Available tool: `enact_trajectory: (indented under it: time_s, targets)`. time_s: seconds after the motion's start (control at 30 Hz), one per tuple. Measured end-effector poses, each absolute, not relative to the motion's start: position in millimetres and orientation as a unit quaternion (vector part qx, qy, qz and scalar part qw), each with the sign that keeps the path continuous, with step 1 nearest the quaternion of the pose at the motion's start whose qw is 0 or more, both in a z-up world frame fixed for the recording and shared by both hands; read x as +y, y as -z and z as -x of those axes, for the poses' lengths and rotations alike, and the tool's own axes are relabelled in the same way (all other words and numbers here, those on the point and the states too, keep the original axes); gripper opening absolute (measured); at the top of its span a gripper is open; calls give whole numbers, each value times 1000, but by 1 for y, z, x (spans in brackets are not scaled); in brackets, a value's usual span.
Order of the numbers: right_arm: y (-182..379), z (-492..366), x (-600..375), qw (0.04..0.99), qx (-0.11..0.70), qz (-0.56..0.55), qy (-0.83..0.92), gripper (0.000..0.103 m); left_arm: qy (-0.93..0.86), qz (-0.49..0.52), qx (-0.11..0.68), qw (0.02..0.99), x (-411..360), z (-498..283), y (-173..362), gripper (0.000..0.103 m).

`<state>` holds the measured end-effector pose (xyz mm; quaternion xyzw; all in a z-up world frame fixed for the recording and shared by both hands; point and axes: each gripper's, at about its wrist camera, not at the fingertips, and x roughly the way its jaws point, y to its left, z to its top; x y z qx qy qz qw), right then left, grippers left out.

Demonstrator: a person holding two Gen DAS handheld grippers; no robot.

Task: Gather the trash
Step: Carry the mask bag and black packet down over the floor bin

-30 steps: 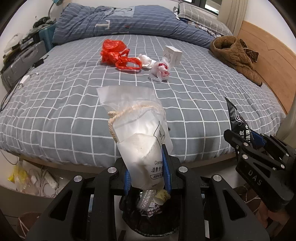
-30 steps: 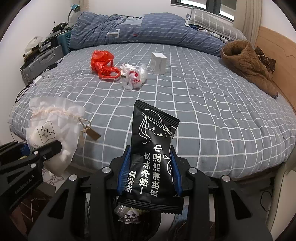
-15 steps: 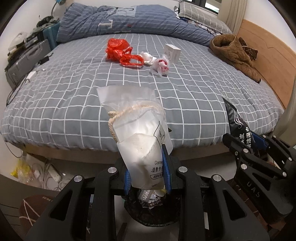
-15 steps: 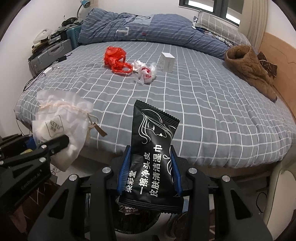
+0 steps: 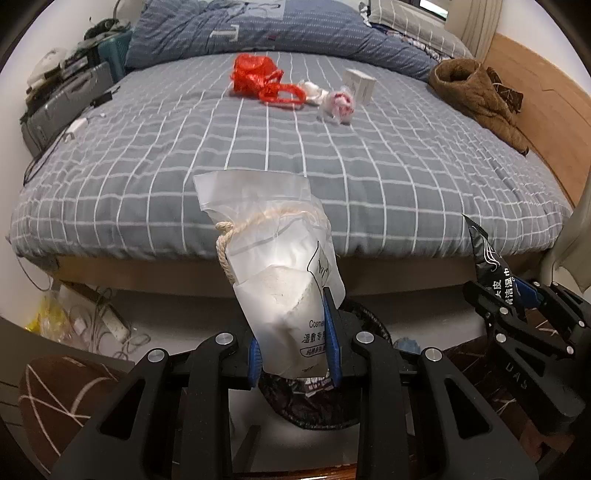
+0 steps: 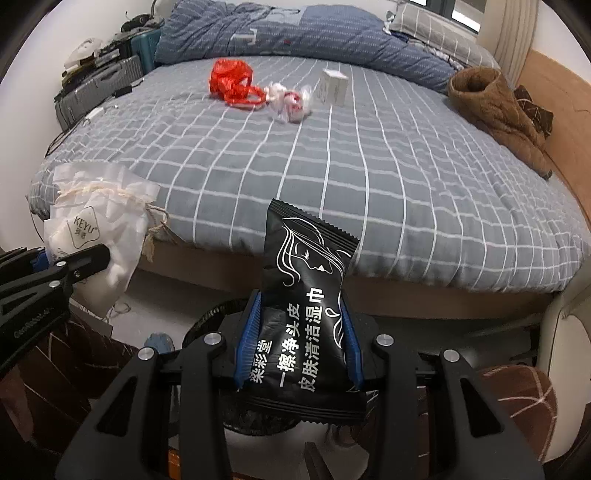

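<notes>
My left gripper (image 5: 293,350) is shut on a white translucent pouch (image 5: 280,266) with a rope drawstring, held upright. Below it on the floor stands a black-lined trash bin (image 5: 369,325) with wrappers inside. My right gripper (image 6: 299,343) is shut on a black wet-wipe packet (image 6: 306,295) with white lettering, also above the bin (image 6: 210,317). Each gripper shows in the other's view: the right gripper (image 5: 517,295) at the right edge, the left gripper (image 6: 70,262) at the left edge. On the bed lie a red plastic bag (image 5: 258,79), a crumpled white-and-red bag (image 5: 338,105) and a small white box (image 5: 358,85).
The grey checked bed (image 5: 295,158) fills the view ahead, with a blue duvet (image 5: 280,29) at its head and a brown coat (image 5: 476,96) at the right. A suitcase (image 5: 66,107) and cables stand at the left. A yellow bag (image 5: 48,317) lies on the floor.
Both grippers have drawn back from the bed, which now looks farther away with more floor showing. The bin sits lower between the left fingers. Both grips are unchanged.
</notes>
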<state>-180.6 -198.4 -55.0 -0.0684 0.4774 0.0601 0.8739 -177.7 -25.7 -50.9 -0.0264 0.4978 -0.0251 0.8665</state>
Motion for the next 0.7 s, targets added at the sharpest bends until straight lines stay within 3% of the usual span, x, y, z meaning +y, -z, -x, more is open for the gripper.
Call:
enact_trajectory:
  time_s: [0.7]
  targets:
    - [137,176,-179,832,540,91,-91,38,24,32,560,828,-13,173,133,26]
